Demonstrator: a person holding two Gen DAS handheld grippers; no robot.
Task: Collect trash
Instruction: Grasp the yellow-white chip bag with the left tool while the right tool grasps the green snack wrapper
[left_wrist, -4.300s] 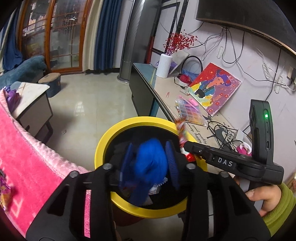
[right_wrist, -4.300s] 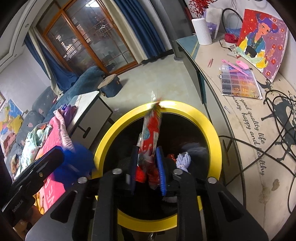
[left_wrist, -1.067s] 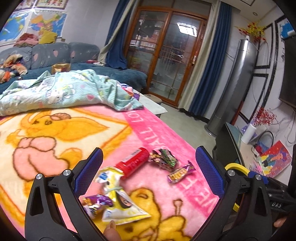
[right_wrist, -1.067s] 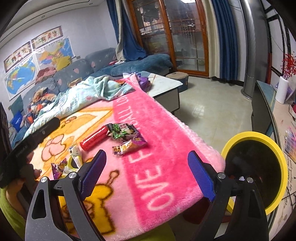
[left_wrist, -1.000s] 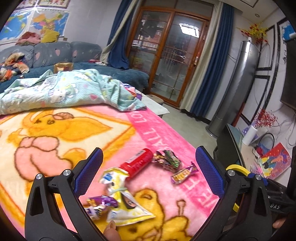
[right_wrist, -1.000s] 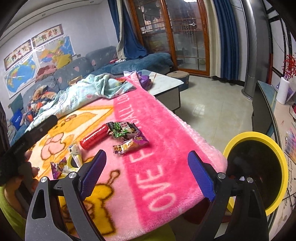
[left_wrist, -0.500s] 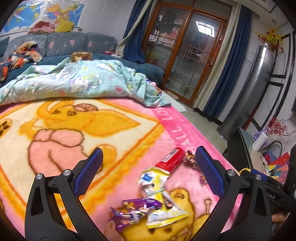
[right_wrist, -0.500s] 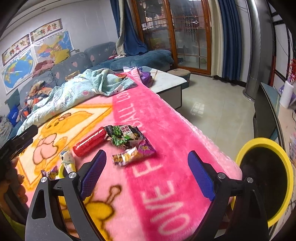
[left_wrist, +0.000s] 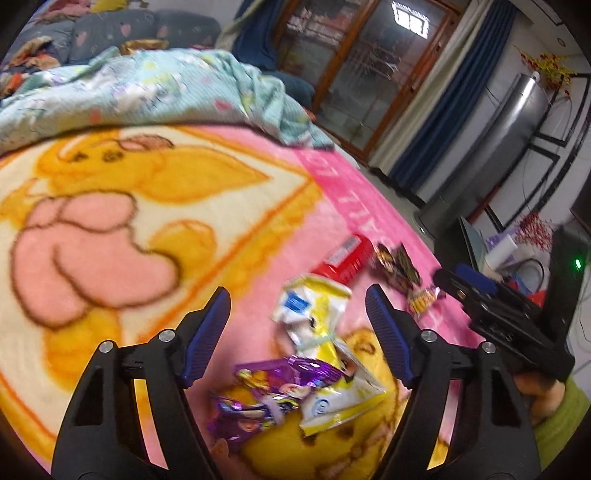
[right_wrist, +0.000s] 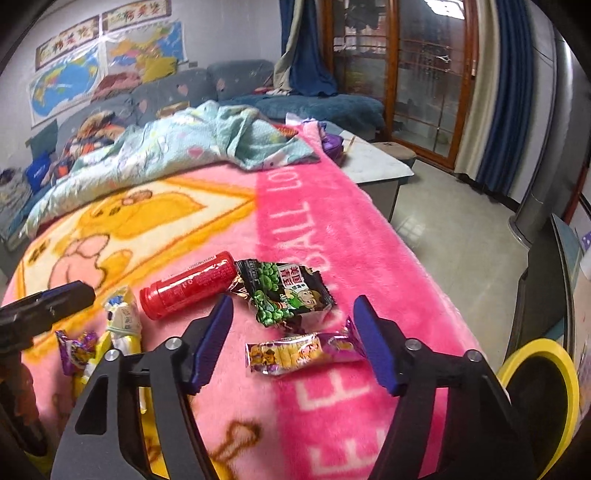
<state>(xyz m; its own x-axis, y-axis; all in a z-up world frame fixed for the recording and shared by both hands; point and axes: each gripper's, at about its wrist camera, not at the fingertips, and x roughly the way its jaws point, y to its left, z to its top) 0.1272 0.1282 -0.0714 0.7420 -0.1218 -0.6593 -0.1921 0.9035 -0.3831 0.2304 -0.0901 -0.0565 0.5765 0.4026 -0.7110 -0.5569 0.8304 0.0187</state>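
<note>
Trash lies on a pink and yellow blanket (right_wrist: 303, 229). My left gripper (left_wrist: 298, 332) hangs over a yellow and white wrapper (left_wrist: 317, 332) and a purple wrapper (left_wrist: 273, 391); its jaws are closing, with the wrappers between them and the pads clear of them. My right gripper (right_wrist: 293, 339) frames a purple and orange snack wrapper (right_wrist: 299, 352); its jaws are closing too, without touching it. Just beyond lie a green and black snack bag (right_wrist: 286, 291) and a red tube (right_wrist: 188, 284). The yellow-rimmed bin (right_wrist: 539, 384) stands at the lower right.
A crumpled light-blue quilt (right_wrist: 177, 155) covers the far end of the blanket. A grey side table (right_wrist: 376, 170) and tiled floor (right_wrist: 454, 236) lie beyond the bed's right edge. A sofa with cushions runs along the back wall. A green sleeve (left_wrist: 561, 424) holds the right gripper.
Both grippers have dropped closer to the blanket and their jaws have narrowed. The left one now sits over the yellow and purple wrappers; the right one has moved up to the purple and orange wrapper.
</note>
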